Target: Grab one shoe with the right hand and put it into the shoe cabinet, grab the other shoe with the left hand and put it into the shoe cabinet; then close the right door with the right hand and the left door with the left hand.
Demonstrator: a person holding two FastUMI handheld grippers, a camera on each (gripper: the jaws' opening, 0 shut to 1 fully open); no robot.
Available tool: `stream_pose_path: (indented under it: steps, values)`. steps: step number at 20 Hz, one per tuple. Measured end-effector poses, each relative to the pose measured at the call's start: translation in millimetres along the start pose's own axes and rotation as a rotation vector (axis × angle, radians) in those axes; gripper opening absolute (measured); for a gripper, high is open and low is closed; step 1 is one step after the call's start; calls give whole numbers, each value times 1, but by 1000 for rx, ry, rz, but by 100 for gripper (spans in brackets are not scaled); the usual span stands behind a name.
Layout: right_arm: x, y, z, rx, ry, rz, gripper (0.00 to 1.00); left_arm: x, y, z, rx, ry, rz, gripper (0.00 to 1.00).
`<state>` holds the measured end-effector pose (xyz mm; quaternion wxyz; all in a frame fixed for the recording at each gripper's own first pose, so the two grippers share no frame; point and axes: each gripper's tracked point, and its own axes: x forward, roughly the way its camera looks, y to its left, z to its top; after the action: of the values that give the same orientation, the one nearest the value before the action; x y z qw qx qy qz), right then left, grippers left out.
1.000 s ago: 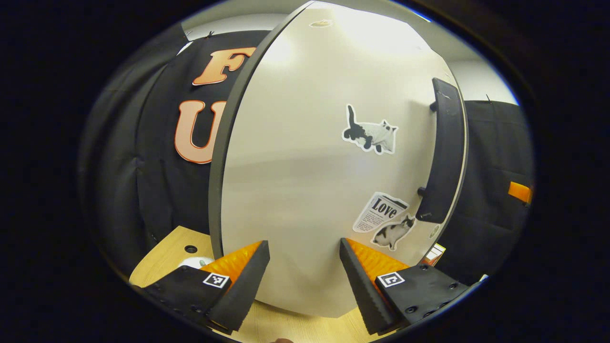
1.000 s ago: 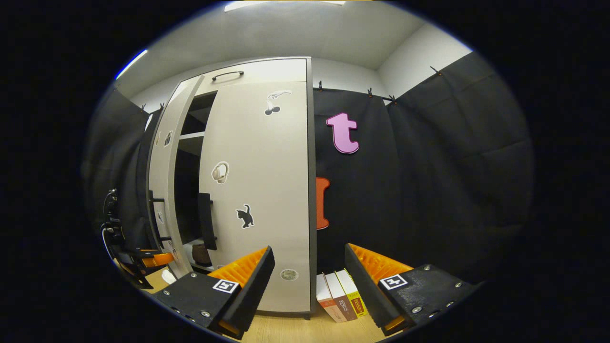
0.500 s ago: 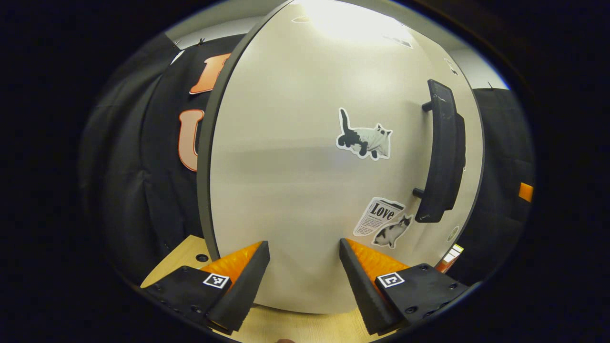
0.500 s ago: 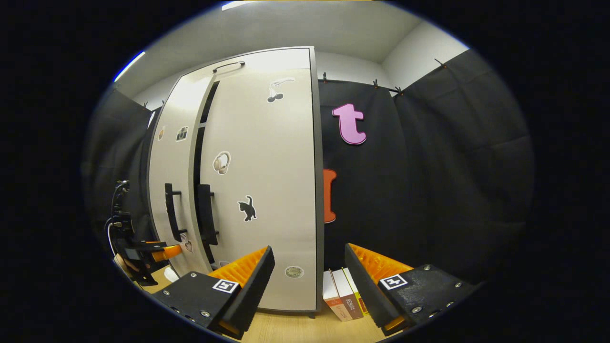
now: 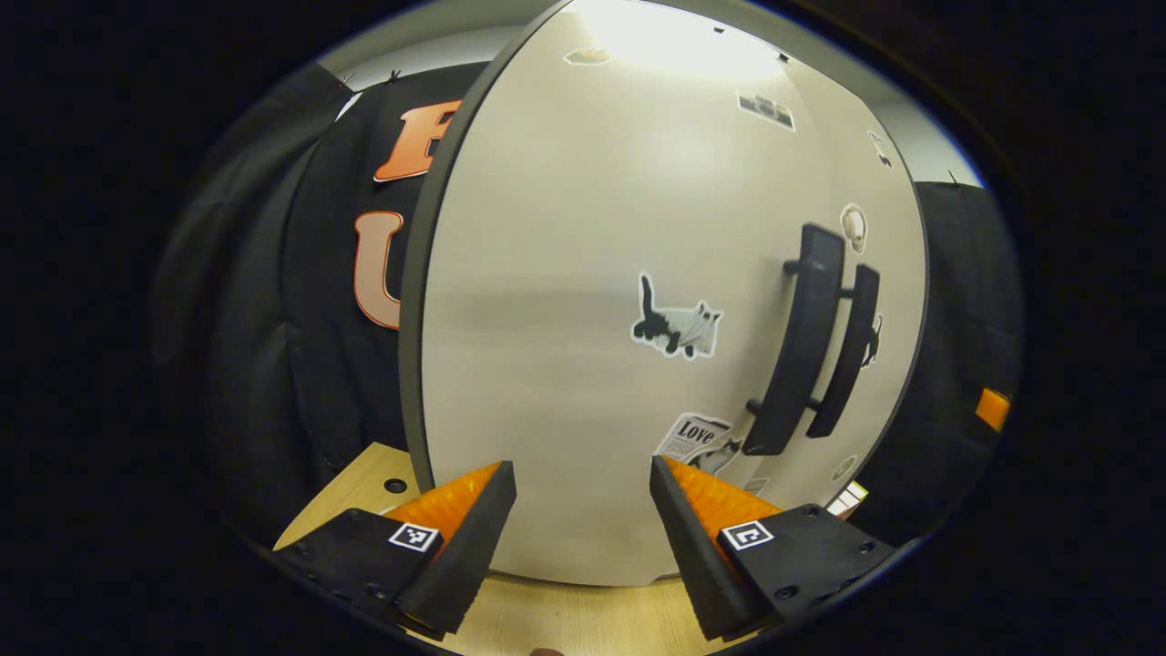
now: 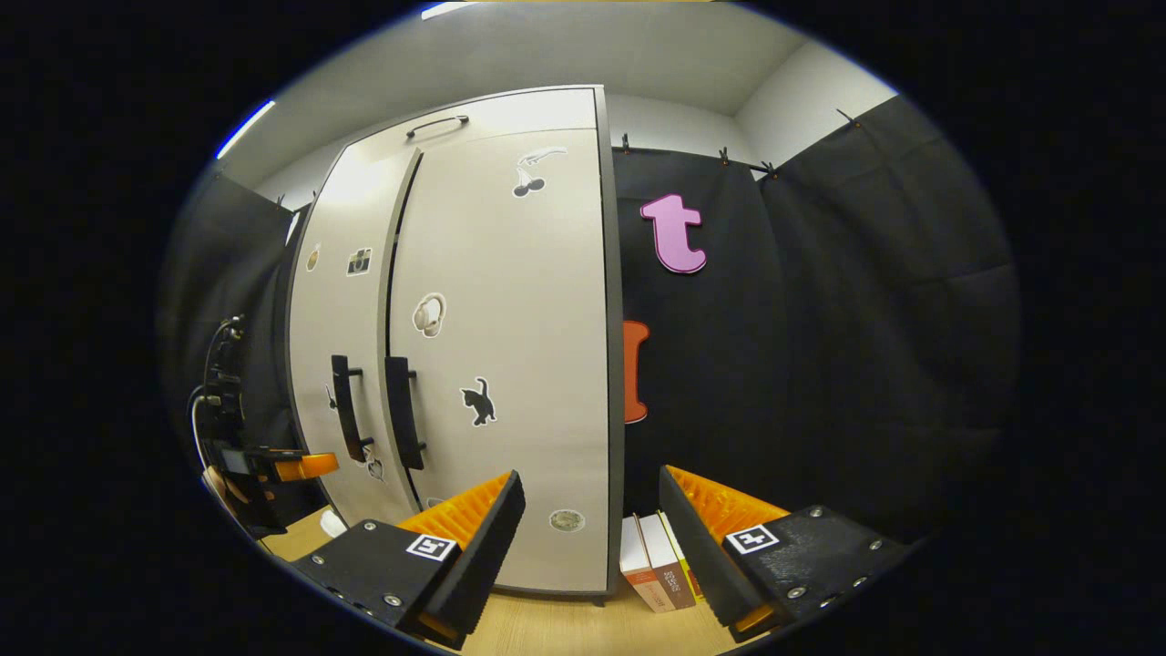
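the left gripper [image 5: 581, 510] is facing the left door [image 5: 583, 319] near its bottom edge, fingers spread wide and grasping nothing. the right gripper [image 6: 590, 515] is hanging back before the right door [image 6: 510, 364], equally released. both doors are looking flush, their handles [image 6: 373, 419] sitting side by side at the cabinet [image 6: 474, 118] front's middle seam. the shoes are presumably lying inside, hidden. the closing step is seeming finished; next is likely calling for pulling both grippers clear.

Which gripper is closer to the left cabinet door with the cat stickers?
The left gripper is closer, right up against the left door with its fingers spread. The right gripper sits farther back, facing the right door and the books.
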<state>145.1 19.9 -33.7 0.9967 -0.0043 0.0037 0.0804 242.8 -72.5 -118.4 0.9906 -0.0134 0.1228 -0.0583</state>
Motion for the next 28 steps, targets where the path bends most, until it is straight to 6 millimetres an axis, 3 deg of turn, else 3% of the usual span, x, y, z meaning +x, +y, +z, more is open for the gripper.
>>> stream_pose_path:
  steps: [5,8,11,14,18,21,28]
  values:
    - [-3,9,33,-15,-3,30,92,-78,28,102,98,-97,73,97]
    - [-6,13,59,7,-14,52,92,-123,42,146,146,-169,113,96]
    - [-9,17,93,22,-44,74,92,-144,50,165,130,-201,128,96]
    - [-14,18,125,22,-76,88,92,-163,66,196,136,-246,136,96]
    - [-21,13,152,-21,-109,80,92,-186,94,222,125,-288,194,96]
    - [-23,11,158,-27,-118,81,92,-205,106,236,152,-336,247,96]
    - [-26,15,153,-21,-111,100,91,-208,100,236,120,-324,210,96]
